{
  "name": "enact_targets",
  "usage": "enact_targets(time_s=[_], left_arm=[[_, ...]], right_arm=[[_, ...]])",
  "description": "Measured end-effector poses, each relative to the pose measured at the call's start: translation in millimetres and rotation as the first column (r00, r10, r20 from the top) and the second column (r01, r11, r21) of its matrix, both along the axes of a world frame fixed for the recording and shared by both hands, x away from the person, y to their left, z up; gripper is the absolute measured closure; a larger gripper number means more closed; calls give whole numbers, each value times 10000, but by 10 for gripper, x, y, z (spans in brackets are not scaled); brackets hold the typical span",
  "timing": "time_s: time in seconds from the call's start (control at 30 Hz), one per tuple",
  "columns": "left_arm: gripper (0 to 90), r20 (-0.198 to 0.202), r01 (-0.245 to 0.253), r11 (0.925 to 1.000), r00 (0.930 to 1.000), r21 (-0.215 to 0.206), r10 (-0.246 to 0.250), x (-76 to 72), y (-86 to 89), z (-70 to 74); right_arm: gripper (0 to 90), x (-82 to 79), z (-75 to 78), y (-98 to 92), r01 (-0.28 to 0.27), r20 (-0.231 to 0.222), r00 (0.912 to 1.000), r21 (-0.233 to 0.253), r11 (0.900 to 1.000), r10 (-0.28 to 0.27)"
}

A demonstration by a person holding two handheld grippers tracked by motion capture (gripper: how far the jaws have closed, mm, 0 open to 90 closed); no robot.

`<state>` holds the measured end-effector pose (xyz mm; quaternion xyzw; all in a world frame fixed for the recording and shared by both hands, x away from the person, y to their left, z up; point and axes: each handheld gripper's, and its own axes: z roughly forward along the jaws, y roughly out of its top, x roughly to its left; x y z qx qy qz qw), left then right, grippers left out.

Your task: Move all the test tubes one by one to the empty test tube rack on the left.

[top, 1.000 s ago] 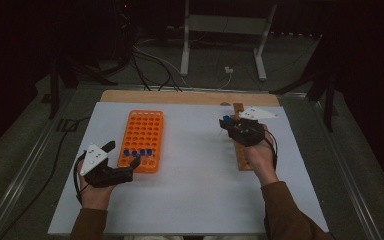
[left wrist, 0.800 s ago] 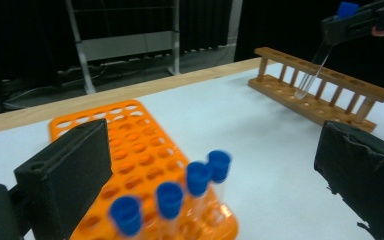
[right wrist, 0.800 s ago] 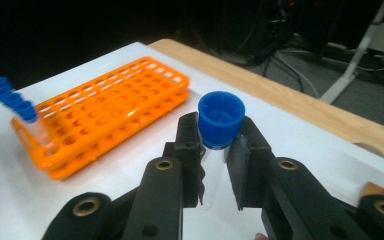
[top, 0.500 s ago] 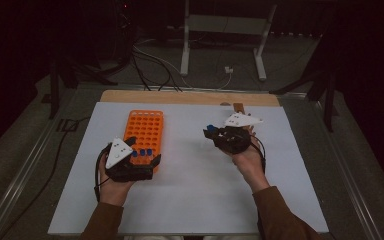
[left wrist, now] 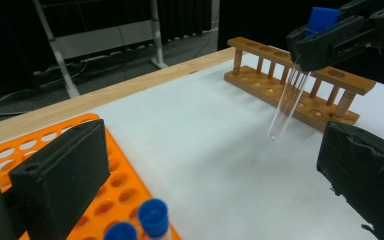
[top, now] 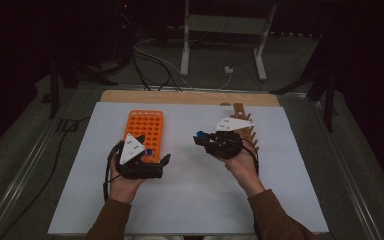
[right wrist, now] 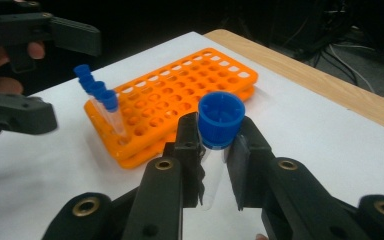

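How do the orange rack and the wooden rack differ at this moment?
The orange rack is a flat plastic grid with many rows of holes; the wooden rack is a single row of holes on turned posts. The orange rack holds blue-capped tubes at its near end; the wooden rack's visible holes stand empty. The left gripper is open at the orange rack; the right gripper, holding a capped tube, is nearer the wooden one. Both stand on the white table.

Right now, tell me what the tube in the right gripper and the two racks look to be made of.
Tube: clear, glossy body, glass or plastic, can't tell; blue cap looks like moulded plastic. Orange rack: smooth, uniformly coloured, likely moulded plastic. Brown rack: probably wood, with turned posts and visible grain. The right gripper holds the tube.
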<state>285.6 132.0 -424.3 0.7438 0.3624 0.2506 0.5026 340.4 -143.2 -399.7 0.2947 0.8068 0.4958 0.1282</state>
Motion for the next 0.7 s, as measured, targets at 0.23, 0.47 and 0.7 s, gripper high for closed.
enact_targets(time_s=[0.23, 0.47, 0.7], left_arm=[[18, -266, 346, 9993, 9991, 164, -341, 39, -180, -18], [68, -485, 550, 9979, 9974, 334, -534, 84, -352, -43], [351, -339, 991, 9946, 9946, 298, -981, 79, -452, -75]], right_arm=[[763, -48, 15, 116, -280, -95, 9996, 0, 9996, 280], [762, -84, 29, 227, -489, -199, 9986, 65, 9988, 490], [762, -110, 50, 301, -573, -109, 9983, 222, 9981, 576]])
